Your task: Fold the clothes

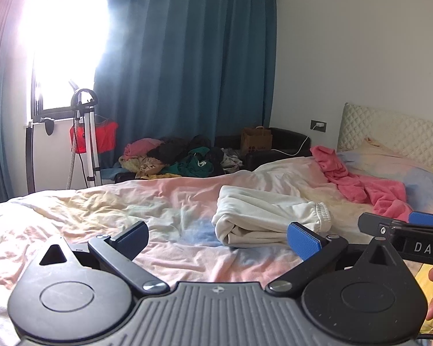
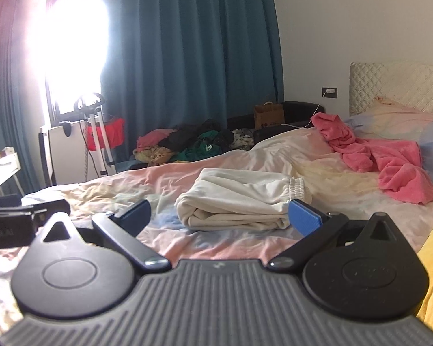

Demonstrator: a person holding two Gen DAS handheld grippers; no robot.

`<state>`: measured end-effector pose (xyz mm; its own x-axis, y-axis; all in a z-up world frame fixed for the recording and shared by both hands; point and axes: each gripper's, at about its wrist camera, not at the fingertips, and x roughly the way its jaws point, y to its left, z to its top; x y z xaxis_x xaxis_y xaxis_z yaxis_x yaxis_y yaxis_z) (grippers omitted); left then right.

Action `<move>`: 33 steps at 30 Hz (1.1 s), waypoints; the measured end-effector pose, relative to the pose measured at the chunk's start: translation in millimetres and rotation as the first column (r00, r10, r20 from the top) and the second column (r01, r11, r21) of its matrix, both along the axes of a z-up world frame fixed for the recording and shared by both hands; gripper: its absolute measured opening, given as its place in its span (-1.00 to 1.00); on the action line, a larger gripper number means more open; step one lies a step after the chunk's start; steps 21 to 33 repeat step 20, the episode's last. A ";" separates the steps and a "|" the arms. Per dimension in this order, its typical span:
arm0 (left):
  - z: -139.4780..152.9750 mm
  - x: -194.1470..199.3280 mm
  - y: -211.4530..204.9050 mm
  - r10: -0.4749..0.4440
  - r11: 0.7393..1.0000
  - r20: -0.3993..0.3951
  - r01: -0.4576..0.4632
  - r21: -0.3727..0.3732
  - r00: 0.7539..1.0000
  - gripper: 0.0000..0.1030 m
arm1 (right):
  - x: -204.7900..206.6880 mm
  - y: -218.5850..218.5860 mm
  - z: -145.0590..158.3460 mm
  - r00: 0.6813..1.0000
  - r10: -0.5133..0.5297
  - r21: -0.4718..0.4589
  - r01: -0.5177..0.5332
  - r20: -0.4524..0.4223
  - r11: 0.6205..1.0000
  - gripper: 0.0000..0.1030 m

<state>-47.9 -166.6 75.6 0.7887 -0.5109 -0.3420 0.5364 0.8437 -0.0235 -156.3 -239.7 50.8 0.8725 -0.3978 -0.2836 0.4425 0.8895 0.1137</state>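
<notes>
**Both tools spread wide above the bed, folded cream garment ahead**

The left tool (image 1: 218,238) hovers over the bed (image 1: 101,210) with its two blue-padded fingers spread wide and nothing between them. The right tool (image 2: 219,217) is likewise spread wide and empty, held beside the left one; its dark body enters the left wrist view at the right edge, where white letters reading "DAS" show on a black band. In the right wrist view the left tool's body enters at the left edge with faint pale lettering too blurred to read.

The cream garment (image 2: 239,201), with an elastic gathered band at its right end, lies folded in a thick bundle on the pastel tie-dye sheet, just ahead of both tools and touching neither. In the right wrist view it sits between the fingers' line of sight, nearer the right finger.

A pink fleece garment (image 2: 384,161) lies crumpled farther up the bed toward the quilted cream headboard (image 2: 395,86), well apart from the cream bundle. Beyond the bed a pile of mixed clothes (image 1: 176,158) covers a low dark bench, with a brown paper bag (image 1: 256,141) bearing a dark red printed mark that cannot be read. A garment steamer stand (image 1: 85,132) stands by the bright window, next to the teal curtain (image 1: 187,66). A white charger is plugged into the wall socket (image 1: 318,125).
</notes>
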 end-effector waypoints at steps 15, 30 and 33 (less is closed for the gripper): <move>0.0 1.4 -2.4 -0.003 1.000 -0.004 0.003 -0.004 1.000 0.99 | 2.8 0.9 6.9 1.000 -0.006 -0.007 0.006 -0.008 1.000 1.00; -0.6 -0.4 -2.8 -0.007 1.000 0.000 0.007 -0.005 1.000 0.99 | 3.8 1.6 7.3 1.000 -0.007 -0.006 0.007 -0.016 1.000 1.00; -0.6 -0.4 -2.8 -0.007 1.000 0.000 0.007 -0.005 1.000 0.99 | 3.8 1.6 7.3 1.000 -0.007 -0.006 0.007 -0.016 1.000 1.00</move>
